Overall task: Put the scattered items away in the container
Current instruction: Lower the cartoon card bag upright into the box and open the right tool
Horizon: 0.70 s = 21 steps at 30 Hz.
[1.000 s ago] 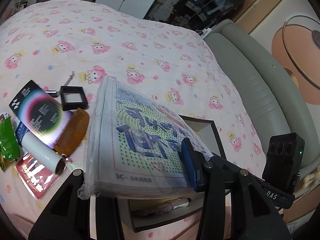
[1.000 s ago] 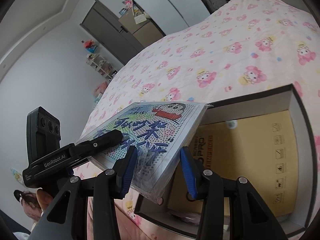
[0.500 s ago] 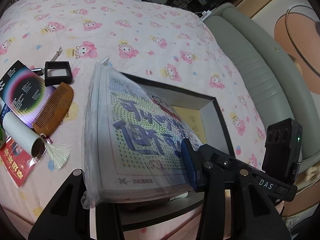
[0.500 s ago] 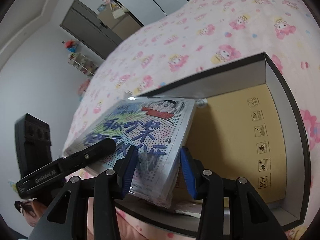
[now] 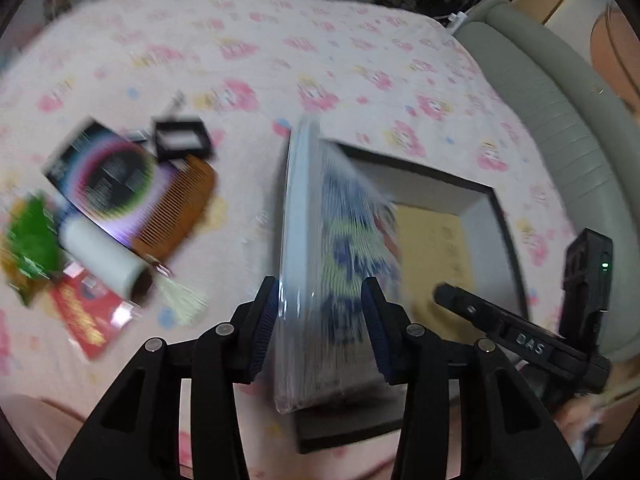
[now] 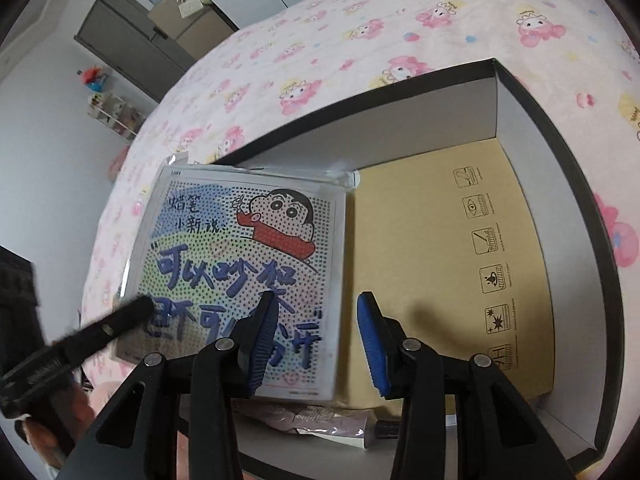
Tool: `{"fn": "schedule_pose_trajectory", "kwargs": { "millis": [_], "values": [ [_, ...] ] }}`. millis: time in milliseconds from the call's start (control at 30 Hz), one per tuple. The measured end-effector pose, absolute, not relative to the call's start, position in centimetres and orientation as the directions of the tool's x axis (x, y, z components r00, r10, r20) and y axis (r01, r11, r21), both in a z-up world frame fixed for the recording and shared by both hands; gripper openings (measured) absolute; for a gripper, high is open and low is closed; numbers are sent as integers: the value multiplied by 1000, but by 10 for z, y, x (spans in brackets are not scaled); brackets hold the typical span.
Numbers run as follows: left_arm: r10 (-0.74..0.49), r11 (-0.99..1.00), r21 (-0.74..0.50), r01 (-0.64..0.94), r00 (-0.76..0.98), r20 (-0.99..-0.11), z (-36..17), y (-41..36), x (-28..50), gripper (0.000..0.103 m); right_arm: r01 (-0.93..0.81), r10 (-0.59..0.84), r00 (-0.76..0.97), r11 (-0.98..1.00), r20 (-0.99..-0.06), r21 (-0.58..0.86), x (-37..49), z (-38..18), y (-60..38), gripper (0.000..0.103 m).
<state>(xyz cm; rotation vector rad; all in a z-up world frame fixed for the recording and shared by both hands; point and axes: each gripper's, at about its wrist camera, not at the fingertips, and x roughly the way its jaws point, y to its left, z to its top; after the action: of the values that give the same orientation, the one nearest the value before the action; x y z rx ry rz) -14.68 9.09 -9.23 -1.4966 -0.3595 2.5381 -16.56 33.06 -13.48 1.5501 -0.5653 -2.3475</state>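
A flat cartoon-print pack in clear wrap (image 6: 244, 260) lies tilted in the left side of the open dark box (image 6: 568, 184), resting on its left wall. In the left wrist view the pack (image 5: 320, 248) stands edge-on between my left gripper's (image 5: 324, 332) fingers, which look spread apart with gaps on both sides; the view is blurred. My right gripper (image 6: 316, 340) is open and empty just above the pack's near edge. The left gripper's finger also shows in the right wrist view (image 6: 80, 336), over the pack's left corner.
On the pink bedsheet left of the box lie a wooden comb (image 5: 176, 208), a black booklet (image 5: 100, 172), a small black frame (image 5: 182, 142), a white tube (image 5: 104, 260), a green packet (image 5: 32, 240) and a red packet (image 5: 88, 316). A tube lies in the box (image 6: 320, 420). A grey headboard (image 5: 560, 120) stands at right.
The pack has gone down into the box and now lies flatter on its left side. My left gripper's fingers have spread off it and the view has swung; my right gripper stays open.
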Motion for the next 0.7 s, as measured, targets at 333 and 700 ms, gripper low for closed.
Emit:
{"fn": "schedule_pose_trajectory", "kwargs": {
  "millis": [333, 700],
  "values": [
    [247, -969, -212, -131, -405, -880, -117, 124, -161, 39, -43, -333, -339, -929, -880, 368, -168, -151, 331, 38],
    [205, -972, -159, -173, -287, -936, -146, 162, -173, 39, -86, -251, -291, -954, -923, 286, -168, -163, 339, 40]
  ]
}}
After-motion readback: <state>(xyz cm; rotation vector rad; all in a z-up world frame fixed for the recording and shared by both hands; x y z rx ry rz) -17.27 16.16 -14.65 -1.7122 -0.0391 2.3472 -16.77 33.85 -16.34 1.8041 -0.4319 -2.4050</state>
